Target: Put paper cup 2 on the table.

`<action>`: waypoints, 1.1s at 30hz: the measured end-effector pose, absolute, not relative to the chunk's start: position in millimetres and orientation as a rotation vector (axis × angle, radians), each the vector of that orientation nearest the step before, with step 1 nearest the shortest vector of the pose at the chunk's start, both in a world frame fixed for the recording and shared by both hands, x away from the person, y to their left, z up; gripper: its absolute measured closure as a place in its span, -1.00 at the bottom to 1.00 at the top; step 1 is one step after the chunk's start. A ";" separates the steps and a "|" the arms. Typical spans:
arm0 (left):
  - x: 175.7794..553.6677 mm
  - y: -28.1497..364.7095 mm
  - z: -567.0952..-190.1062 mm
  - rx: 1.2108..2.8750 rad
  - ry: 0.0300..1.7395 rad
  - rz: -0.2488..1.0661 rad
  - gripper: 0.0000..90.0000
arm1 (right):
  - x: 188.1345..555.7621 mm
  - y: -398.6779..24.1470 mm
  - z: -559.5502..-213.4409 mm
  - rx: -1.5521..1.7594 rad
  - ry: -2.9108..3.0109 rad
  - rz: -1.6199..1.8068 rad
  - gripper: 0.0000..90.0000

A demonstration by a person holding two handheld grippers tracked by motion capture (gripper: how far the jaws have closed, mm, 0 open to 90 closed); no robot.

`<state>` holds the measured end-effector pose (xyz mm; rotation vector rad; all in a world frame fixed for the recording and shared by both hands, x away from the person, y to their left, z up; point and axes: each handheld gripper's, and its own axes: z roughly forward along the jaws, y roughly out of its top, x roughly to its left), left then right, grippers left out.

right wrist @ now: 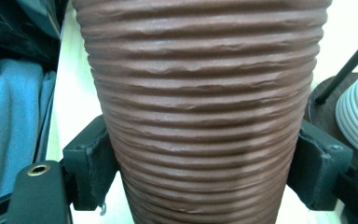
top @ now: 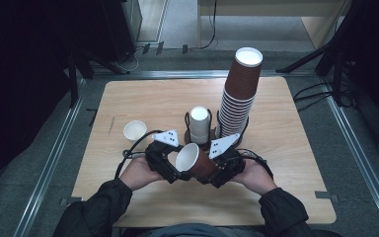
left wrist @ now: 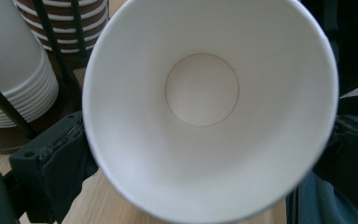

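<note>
A brown ribbed paper cup (top: 197, 163) with a white inside is held on its side above the table's front middle, mouth toward the left. My right gripper (top: 212, 170) is shut on its brown body (right wrist: 205, 107); in the right gripper view both pads (right wrist: 91, 168) press its sides. My left gripper (top: 180, 170) faces the cup's open mouth (left wrist: 205, 116), and its two pads (left wrist: 60, 158) touch the rim on either side. The two grippers sit close together, the cup between them.
Behind the grippers a wire holder carries a short stack of upturned white cups (top: 199, 123) and a tall leaning stack of brown cups (top: 239, 94). A single white cup (top: 135, 131) stands upright at the left. The wooden table (top: 286, 158) is bordered by metal rails.
</note>
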<state>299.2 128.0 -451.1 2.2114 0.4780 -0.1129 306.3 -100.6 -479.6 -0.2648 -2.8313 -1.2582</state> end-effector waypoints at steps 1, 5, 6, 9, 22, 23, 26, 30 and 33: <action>299.4 127.2 -451.3 2.209 0.479 -0.112 -1.00 | 305.3 -99.6 -479.6 -0.267 -2.824 -1.254 -0.54; 299.3 124.2 -451.6 2.193 0.491 -0.108 -1.00 | 305.6 -97.6 -480.6 -0.255 -2.826 -1.275 -0.55; 299.8 124.2 -451.5 2.187 0.495 -0.115 -1.00 | 305.4 -97.2 -481.0 -0.257 -2.829 -1.280 -0.54; 299.8 124.1 -449.9 2.171 0.517 -0.100 -1.00 | 304.9 -96.2 -481.1 -0.262 -2.825 -1.288 -0.55; 298.8 126.4 -445.5 2.162 0.536 -0.074 -0.81 | 304.5 -96.8 -480.4 -0.271 -2.823 -1.316 -0.56; 299.6 127.0 -445.0 2.163 0.536 -0.084 -0.80 | 304.5 -97.3 -479.9 -0.273 -2.818 -1.319 -0.56; 300.8 128.4 -443.2 2.153 0.540 -0.088 -0.79 | 305.0 -99.8 -477.4 -0.269 -2.813 -1.340 -0.57; 302.1 131.2 -442.5 2.172 0.547 -0.082 -0.79 | 306.0 -104.0 -475.9 -0.290 -2.824 -1.322 -0.62; 302.7 135.1 -441.8 2.189 0.550 -0.068 -0.79 | 306.0 -107.7 -475.4 -0.314 -2.829 -1.290 -0.63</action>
